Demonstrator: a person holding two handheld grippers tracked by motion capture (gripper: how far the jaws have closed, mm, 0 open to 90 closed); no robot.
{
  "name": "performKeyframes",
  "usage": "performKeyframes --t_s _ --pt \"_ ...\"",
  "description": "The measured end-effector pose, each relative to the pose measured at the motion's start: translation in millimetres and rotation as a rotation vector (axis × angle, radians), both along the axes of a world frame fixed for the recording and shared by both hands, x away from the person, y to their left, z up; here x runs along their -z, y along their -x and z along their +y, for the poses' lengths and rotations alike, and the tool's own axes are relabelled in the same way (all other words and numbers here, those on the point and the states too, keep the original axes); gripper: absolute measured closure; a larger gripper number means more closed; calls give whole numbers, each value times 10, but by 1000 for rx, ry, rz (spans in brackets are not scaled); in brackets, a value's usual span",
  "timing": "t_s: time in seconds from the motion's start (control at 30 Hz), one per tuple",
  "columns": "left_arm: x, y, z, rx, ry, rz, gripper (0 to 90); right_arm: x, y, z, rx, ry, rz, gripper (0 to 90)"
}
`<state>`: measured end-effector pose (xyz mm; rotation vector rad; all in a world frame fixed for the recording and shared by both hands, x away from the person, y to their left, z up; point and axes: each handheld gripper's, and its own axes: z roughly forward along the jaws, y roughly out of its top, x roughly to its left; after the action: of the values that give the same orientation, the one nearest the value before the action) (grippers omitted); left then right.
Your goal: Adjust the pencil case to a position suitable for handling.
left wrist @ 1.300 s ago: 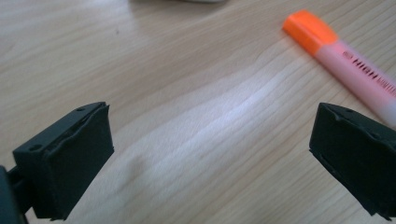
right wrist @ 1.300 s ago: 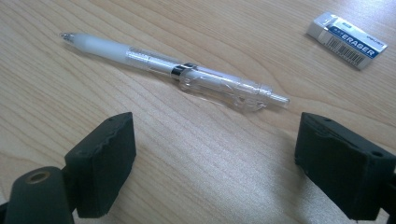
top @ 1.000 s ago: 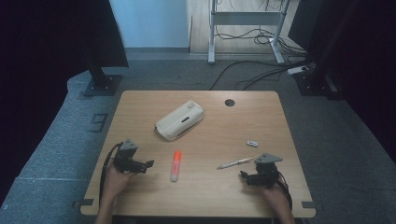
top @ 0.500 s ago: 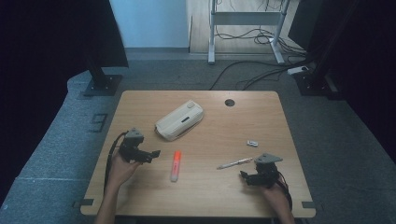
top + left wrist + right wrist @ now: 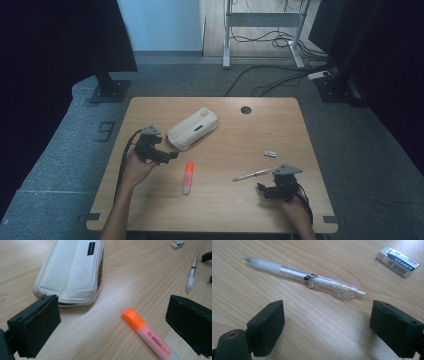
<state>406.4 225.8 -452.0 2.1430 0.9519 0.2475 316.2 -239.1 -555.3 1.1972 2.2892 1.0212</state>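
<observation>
On a light wooden tabletop (image 5: 225,210), a person holds a gripper in each hand, and nothing has been picked up yet. The left gripper (image 5: 165,156) hovers just in front of a white pencil case (image 5: 192,129), with its black fingers (image 5: 35,327) spread wide and empty. An orange highlighter (image 5: 188,177) lies flat just below them, its orange cap pointing toward the pencil case. The right gripper (image 5: 262,190) sits low near the front right of the tabletop, its fingers (image 5: 265,327) also wide open and holding nothing. A clear pen (image 5: 251,174) lies just beyond them, tip pointing left. A small white eraser (image 5: 270,153) rests a little farther back. Judging by this, the work looks barely begun: the pencil case lies on its side, and highlighter, pen and eraser are all loose outside it. Nothing blocks either gripper's reach; the loose things lie well apart from each other.
</observation>
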Motion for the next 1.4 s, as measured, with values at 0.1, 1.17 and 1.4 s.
performKeyframes --t_s 0.1,1.17,1.4 --pt "-47 -34 -30 11 8 -5 0 0 0 0 0 0 0 124" --pt "-89 -651 -606 76 -86 -34 208 1 -1 -1 -1 0 -2 124" --pt "111 -781 -639 58 -102 2 295 1 -3 -1 -2 1 -4 124"
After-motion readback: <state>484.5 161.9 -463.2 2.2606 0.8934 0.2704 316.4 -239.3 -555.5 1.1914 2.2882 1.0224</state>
